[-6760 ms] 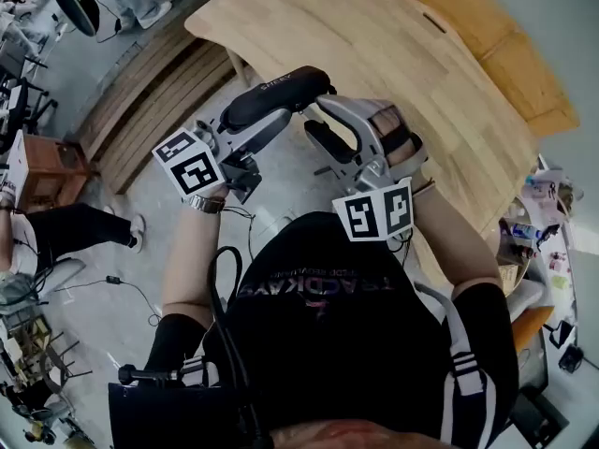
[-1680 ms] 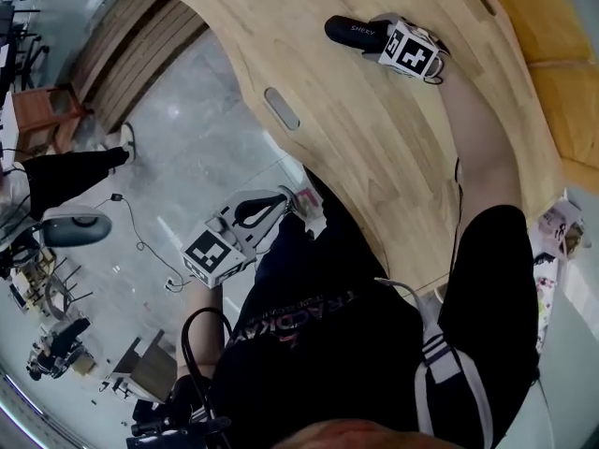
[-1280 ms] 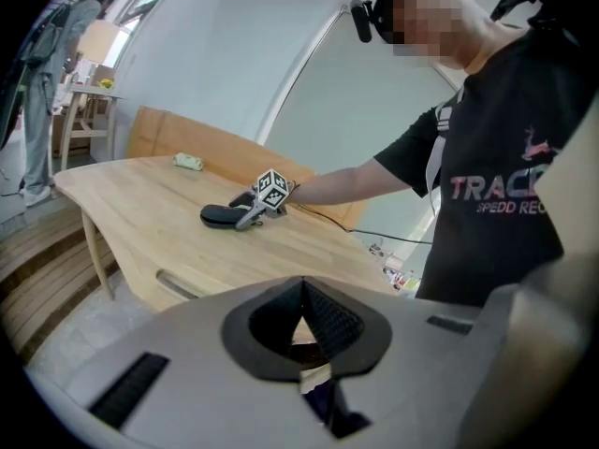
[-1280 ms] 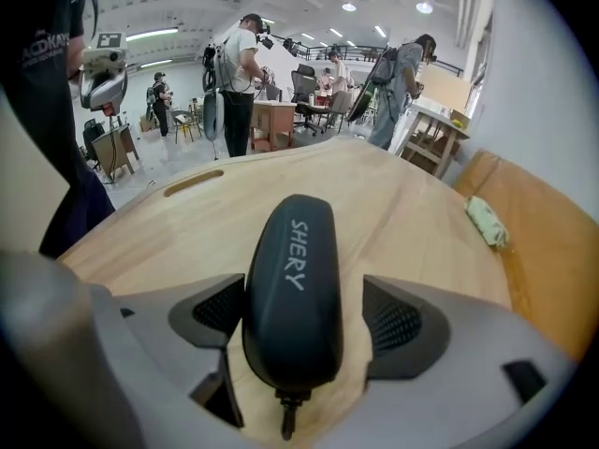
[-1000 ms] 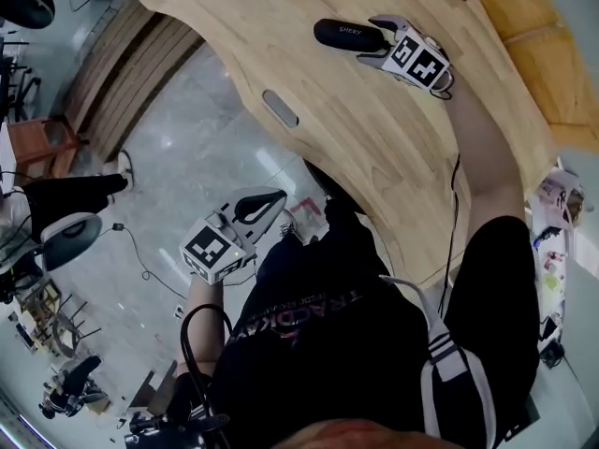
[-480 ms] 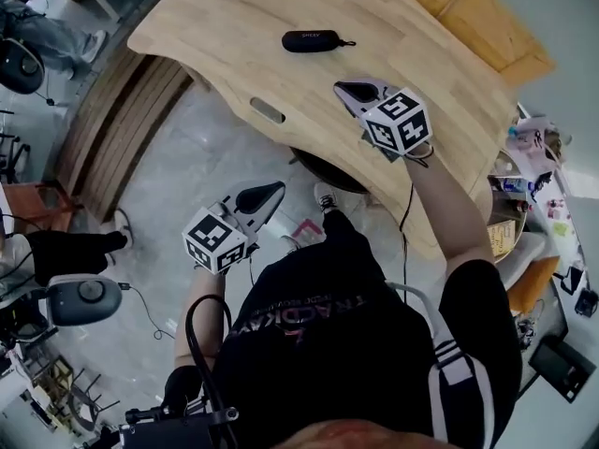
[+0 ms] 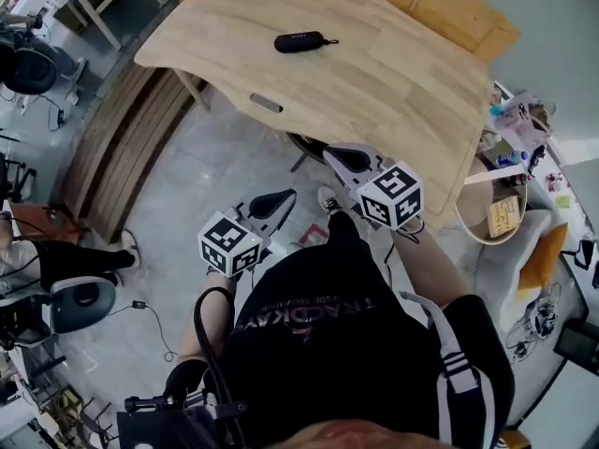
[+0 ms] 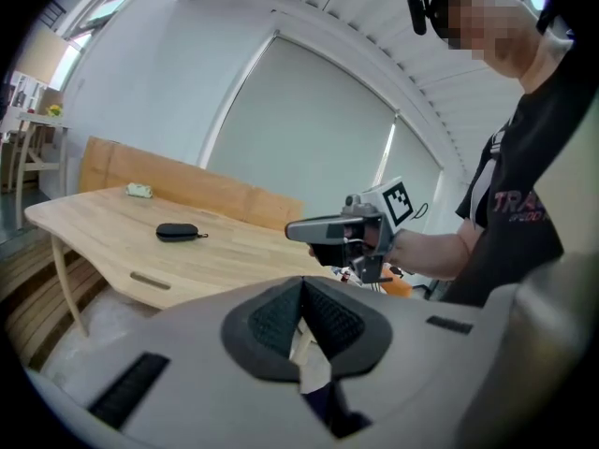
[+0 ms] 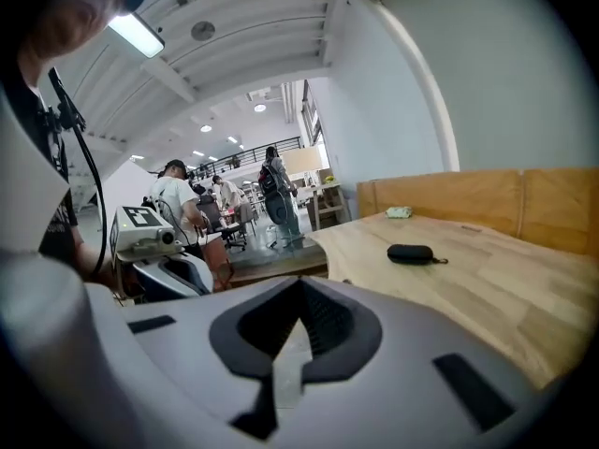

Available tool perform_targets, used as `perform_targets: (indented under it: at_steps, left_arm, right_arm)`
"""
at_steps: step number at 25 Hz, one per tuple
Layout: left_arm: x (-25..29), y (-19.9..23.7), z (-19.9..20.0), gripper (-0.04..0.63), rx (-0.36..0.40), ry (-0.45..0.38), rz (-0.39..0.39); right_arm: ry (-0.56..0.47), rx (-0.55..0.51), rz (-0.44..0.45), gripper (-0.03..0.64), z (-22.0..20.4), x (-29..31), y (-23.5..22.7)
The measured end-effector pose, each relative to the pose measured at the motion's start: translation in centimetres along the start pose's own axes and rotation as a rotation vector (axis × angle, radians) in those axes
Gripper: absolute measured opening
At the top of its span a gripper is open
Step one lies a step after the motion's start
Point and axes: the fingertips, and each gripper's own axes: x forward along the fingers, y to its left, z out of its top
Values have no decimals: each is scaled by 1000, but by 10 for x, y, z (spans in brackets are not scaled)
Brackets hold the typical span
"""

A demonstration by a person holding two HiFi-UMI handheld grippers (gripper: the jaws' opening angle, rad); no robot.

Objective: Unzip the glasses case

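The black zipped glasses case (image 7: 299,42) lies alone on the light wooden table (image 7: 393,82), far from both grippers. The left gripper view shows the case (image 8: 177,232) at the left, and the right gripper view shows the case (image 9: 412,253) at the right. My left gripper (image 7: 281,197) is held off the table in front of the body, over the floor. Its jaws (image 8: 301,283) are shut with nothing in them. My right gripper (image 7: 335,155) hovers by the table's near edge, also shut (image 9: 299,293) and empty. Each gripper view shows the other gripper: right gripper (image 8: 342,230), left gripper (image 9: 150,241).
A small pale object (image 8: 140,191) lies at the table's far end. The tabletop has a slot (image 7: 265,103) near its front edge. Wooden benches (image 9: 468,195) run behind the table. Several people (image 9: 178,204) stand in the background. A round basket (image 7: 496,209) sits at the right.
My right gripper has let go of the case, shut, and pulled back off the table toward the body. The case stays on the table. The left gripper has shifted slightly.
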Motion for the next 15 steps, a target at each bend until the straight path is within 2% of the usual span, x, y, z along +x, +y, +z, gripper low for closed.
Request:
perform_targets:
  at_steps: [8,15]
  left_arm:
    - [-15,-51,-37,12,-55,2,-30]
    - [-23,-65,-51,12,-103,-6,-16]
  right_arm:
    - [-26,128,33,15,-50,-37,79]
    - [30,140,89,15,-76,-42,117]
